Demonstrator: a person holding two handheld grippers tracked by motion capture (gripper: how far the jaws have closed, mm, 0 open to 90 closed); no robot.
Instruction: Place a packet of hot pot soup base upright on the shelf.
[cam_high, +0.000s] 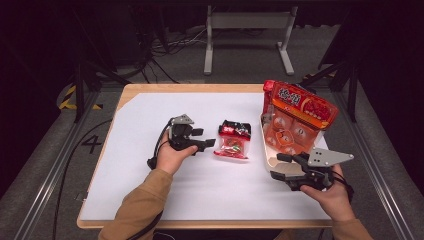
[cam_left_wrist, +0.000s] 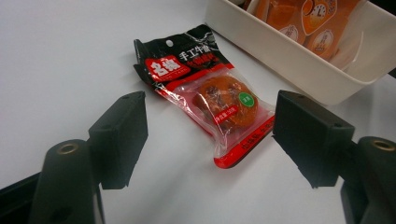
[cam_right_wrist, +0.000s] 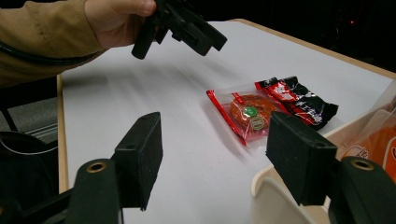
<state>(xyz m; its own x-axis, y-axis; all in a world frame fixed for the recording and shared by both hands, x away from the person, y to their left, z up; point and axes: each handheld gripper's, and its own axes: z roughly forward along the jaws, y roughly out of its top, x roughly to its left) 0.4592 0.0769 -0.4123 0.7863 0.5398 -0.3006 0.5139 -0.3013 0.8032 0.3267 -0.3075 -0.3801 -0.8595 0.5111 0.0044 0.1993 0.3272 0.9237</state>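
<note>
Left tool: your left tool (cam_high: 209, 144) hangs just left of the small red-and-black plastic sachet with a round orange block inside (cam_high: 233, 140) — jaws spread, nothing between the pads, not touching it.
Sachet: lies flat on the white-topped counter (cam_high: 150, 120), black end away from you, just left of the bin; in your left tool's view it (cam_left_wrist: 210, 98) sits ahead, between the two black jaws.
Right tool: your right tool (cam_high: 283, 166) sits at the near corner of the white rectangular plastic bin (cam_high: 266, 150) — jaws spread, gripping nothing.
Bin: holds an orange snack bag (cam_high: 296, 120) standing up, its red top leaning beyond the rim.
Cross-check: right tool view shows the sachet (cam_right_wrist: 268, 109) beside the bin's rim (cam_right_wrist: 266, 182).
</note>
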